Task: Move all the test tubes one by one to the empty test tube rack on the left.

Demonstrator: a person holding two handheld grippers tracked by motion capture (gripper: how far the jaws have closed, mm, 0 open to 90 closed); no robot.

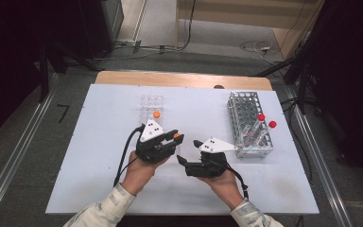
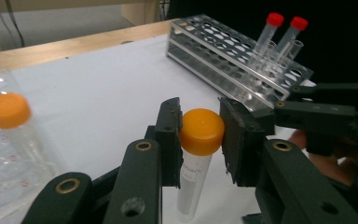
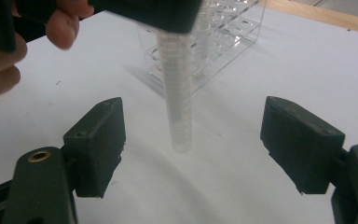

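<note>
Tube (image 2: 196, 154) with the orange cap (image 2: 201, 131) hangs in my left gripper (image 2: 200, 135), the pads clamped on the cap's 2 sides, above the middle of the desk (image 1: 99, 156) toward its near edge. Its long axis runs close to vertical: cap up, rounded clear tip pointing down at the white surface without touching it.

My right gripper (image 3: 191, 144) stands just beside it, jaws spread wide with nothing pressed between them; in the right gripper view the tube's lower end (image 3: 179, 112) hangs between the 2 pads, apart from both.

I judge this to be a handover step with the tube now carried by my left side alone. The clear rack (image 1: 151, 106) toward the far edge already bears 1 orange-capped tube (image 1: 156, 114), while the metal rack (image 1: 248, 125) near the right edge holds 2 red-capped tubes (image 1: 266, 121) leaning in its near end.

Next I would need to carry the tube to a free hole in the clear rack, keeping it upright so the tip enters straight.
</note>
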